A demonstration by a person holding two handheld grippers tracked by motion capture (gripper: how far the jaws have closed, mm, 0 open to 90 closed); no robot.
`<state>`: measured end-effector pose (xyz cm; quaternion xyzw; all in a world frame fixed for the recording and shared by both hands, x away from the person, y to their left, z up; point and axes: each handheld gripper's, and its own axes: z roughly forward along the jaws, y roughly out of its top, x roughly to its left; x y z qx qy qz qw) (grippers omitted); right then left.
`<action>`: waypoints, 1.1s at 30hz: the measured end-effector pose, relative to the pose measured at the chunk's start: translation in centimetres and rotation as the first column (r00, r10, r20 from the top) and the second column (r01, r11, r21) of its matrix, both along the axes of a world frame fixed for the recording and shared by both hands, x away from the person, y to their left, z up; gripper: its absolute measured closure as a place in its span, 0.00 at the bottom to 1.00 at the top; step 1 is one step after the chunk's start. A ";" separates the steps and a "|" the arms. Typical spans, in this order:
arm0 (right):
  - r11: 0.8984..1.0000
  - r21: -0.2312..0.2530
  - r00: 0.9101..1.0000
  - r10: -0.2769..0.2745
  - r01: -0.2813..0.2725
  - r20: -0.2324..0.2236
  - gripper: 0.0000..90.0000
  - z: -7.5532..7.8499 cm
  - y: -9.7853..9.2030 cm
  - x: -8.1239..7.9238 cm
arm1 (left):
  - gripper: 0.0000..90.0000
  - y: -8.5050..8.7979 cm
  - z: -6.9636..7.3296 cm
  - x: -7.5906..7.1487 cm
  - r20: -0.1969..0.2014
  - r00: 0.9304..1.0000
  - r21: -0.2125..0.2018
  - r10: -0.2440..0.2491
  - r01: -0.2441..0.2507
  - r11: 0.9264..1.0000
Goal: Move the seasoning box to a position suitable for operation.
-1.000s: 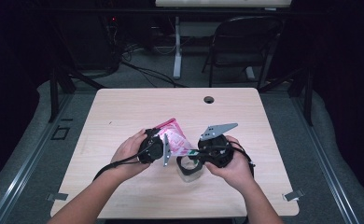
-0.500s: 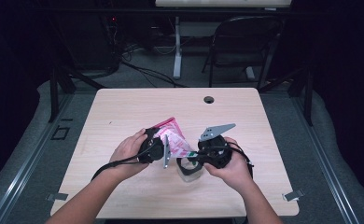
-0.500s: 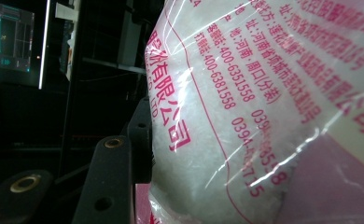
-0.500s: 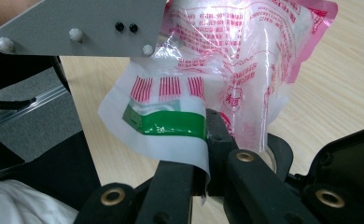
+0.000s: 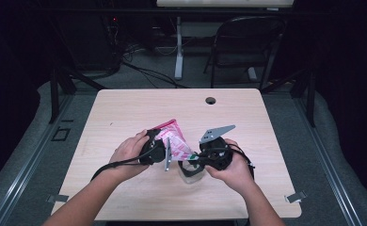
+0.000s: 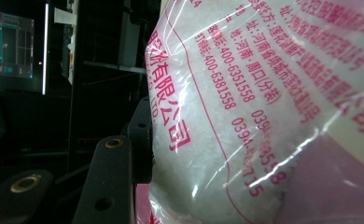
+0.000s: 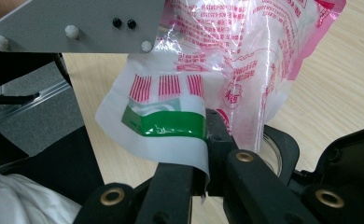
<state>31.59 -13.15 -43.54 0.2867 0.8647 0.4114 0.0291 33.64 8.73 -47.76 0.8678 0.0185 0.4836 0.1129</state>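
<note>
two claws, one pink bag

while we hold a gripper in each hand, the pink and clear bag hangs between them, just above the wooden table. we use the bag as our marker for where things are.

our left gripper is on the left side of the bag. its claw is partly spread and the fat part of the bag sits in it. in the left gripper view the bag is right up close, full of white grains, with pink writing on the clear skin. one black jaw rests against the side of the bag. we cannot see the other jaw, so we cannot tell if the claw is really squeezing the bag.

our right gripper is on the right side of the bag, at its lower corner. its claw is pressed together and pinches the thin edge of the bag. in the right gripper view the bag rises from the jaws, and the pinch is just beside a green strip and some pink stripes on the white edge.

under the bag, near the right gripper, stands a small clear jar on the table. past the bag, near the far edge of the table, is a small round hole.
</note>
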 end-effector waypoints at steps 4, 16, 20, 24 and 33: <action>1.000 0.010 1.000 -0.001 0.001 -0.005 1.00 0.0 -0.1 0.0 | 0.63 -0.1 0.3 0.0 -0.004 1.000 0.021 -0.010 0.010 1.000; 1.000 0.020 1.000 0.009 -0.008 -0.018 1.00 0.0 -0.2 0.1 | 0.63 -0.4 1.0 -0.1 0.007 1.000 0.090 -0.023 0.022 0.996; 1.000 0.012 1.000 0.013 -0.013 -0.020 1.00 -0.1 -0.2 0.2 | 0.63 -0.4 1.1 -0.1 0.021 0.999 0.103 -0.031 0.029 0.994; 1.000 0.009 1.000 0.015 -0.015 -0.020 1.00 -0.1 -0.2 0.2 | 0.63 -0.4 1.1 -0.1 0.037 0.999 0.113 -0.037 0.033 0.993; 1.000 0.014 1.000 0.011 -0.011 -0.029 1.00 -0.3 -0.2 0.2 | 0.63 -0.5 1.3 -0.3 0.050 0.998 0.143 -0.037 0.030 0.989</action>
